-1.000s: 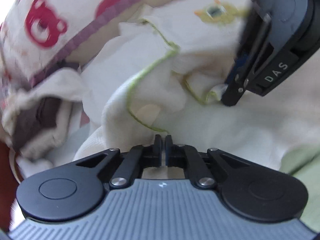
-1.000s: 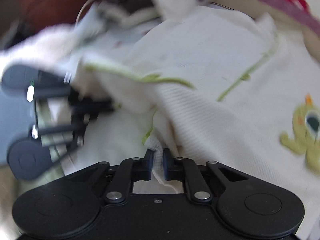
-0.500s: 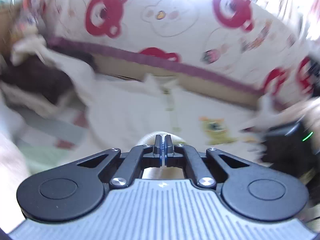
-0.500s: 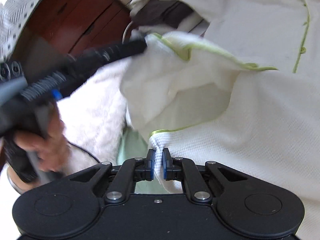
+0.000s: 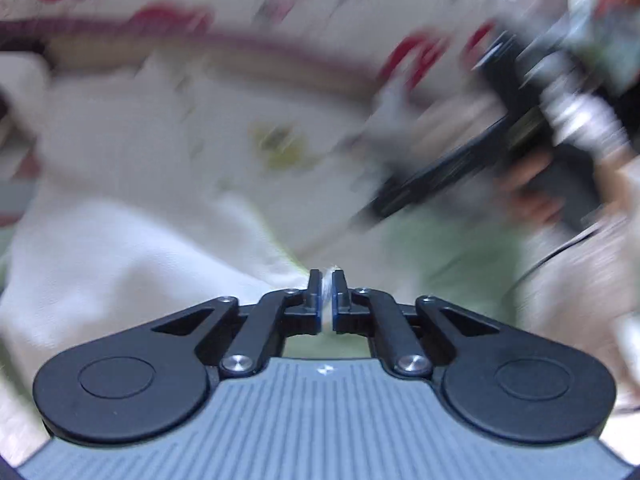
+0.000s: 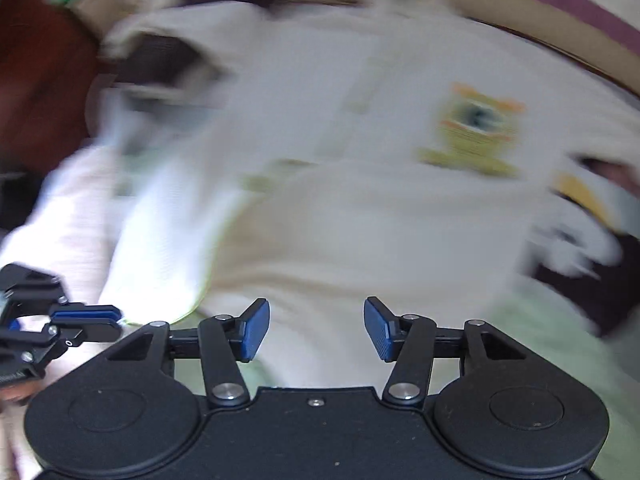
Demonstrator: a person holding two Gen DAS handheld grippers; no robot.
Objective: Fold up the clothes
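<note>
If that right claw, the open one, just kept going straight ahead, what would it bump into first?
Most likely the cream garment lying right ahead of the right claw, well before its green monster patch. The picture is blurred, so depth is uncertain.

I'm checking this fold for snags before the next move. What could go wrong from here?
1. Only the left gripper is pinching the shirt; the right gripper is open with nothing in it, so the hem may sag unevenly or the fold slip.
2. The left grip takes just a thin edge of cloth, which might pull free.
3. Both views are motion-blurred, so fast moves could bunch the shirt.
</note>
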